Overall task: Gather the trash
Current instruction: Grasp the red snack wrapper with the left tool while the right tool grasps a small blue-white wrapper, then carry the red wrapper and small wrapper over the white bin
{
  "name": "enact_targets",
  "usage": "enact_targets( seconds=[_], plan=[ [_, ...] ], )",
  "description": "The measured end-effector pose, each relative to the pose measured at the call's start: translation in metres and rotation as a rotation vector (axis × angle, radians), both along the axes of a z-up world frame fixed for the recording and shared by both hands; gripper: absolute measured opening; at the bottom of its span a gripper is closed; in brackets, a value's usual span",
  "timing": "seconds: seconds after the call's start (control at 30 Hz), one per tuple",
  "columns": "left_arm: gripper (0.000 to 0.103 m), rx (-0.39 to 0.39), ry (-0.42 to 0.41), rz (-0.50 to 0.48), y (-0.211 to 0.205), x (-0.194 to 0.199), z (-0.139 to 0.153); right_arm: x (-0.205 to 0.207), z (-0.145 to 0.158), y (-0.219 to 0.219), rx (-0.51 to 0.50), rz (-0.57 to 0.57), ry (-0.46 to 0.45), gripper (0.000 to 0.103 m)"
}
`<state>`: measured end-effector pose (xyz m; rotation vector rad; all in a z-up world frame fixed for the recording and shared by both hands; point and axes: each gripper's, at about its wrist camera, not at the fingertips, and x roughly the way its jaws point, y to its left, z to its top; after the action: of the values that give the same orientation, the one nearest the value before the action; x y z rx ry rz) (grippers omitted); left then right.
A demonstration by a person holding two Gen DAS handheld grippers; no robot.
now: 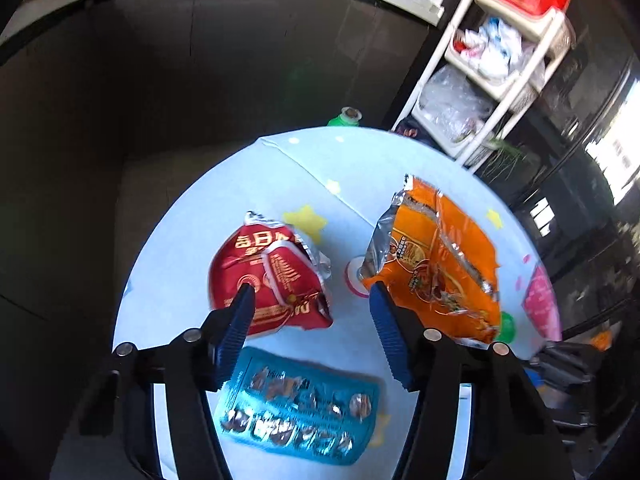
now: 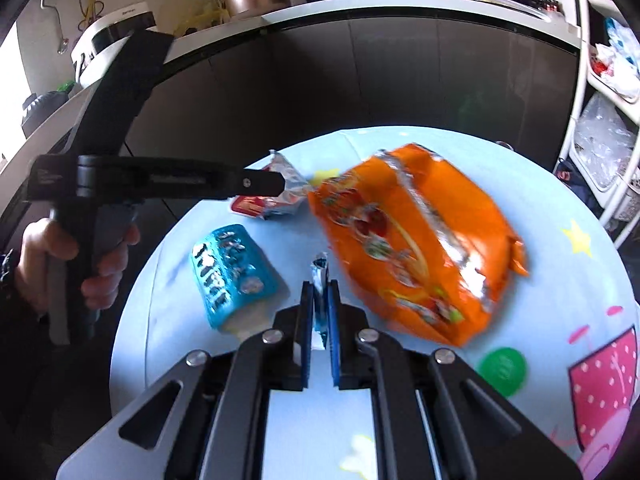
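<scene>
Red wrapper (image 1: 272,280) is approached by the spread left gripper (image 1: 312,304), closing needed next, while a blue scrap (image 2: 320,280) is pinched by the right gripper (image 2: 320,284).

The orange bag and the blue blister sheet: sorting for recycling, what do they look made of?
Orange bag: thin printed plastic film, glossy, apparently foil-lined, judging by the silvery crinkled seam and torn edge. Blue blister sheet: likely foil-backed plastic, with shiny silver burst pockets on a teal face. Neither can be confirmed by look alone.
</scene>
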<state>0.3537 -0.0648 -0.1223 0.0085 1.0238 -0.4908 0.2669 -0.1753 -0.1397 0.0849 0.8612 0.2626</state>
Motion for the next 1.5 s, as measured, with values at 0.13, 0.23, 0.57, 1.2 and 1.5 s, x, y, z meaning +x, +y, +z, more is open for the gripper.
enact_targets(
  seconds=[0.13,0.23,0.57,1.2,1.5],
  plan=[
    [0.042,0.041,0.017,0.005,-0.013,0.004,-0.011,-0.011,0.003,-0.017,0.006,-0.026,-0.004,0.009],
    [0.030,0.038,0.042,0.028,-0.015,0.010,-0.017,-0.014,0.005,-0.025,0.014,-0.035,-0.005,0.009],
    [0.009,0.045,0.029,0.065,-0.004,0.002,-0.002,-0.026,0.011,-0.045,0.040,-0.061,-0.023,0.009],
    [0.008,-0.082,-0.093,-0.153,-0.099,-0.071,0.105,-0.103,0.072,-0.155,0.067,-0.251,-0.160,0.009],
    [0.008,-0.102,-0.080,-0.328,-0.216,-0.097,0.107,-0.146,0.072,-0.244,0.072,-0.402,-0.185,0.009]
  ],
)
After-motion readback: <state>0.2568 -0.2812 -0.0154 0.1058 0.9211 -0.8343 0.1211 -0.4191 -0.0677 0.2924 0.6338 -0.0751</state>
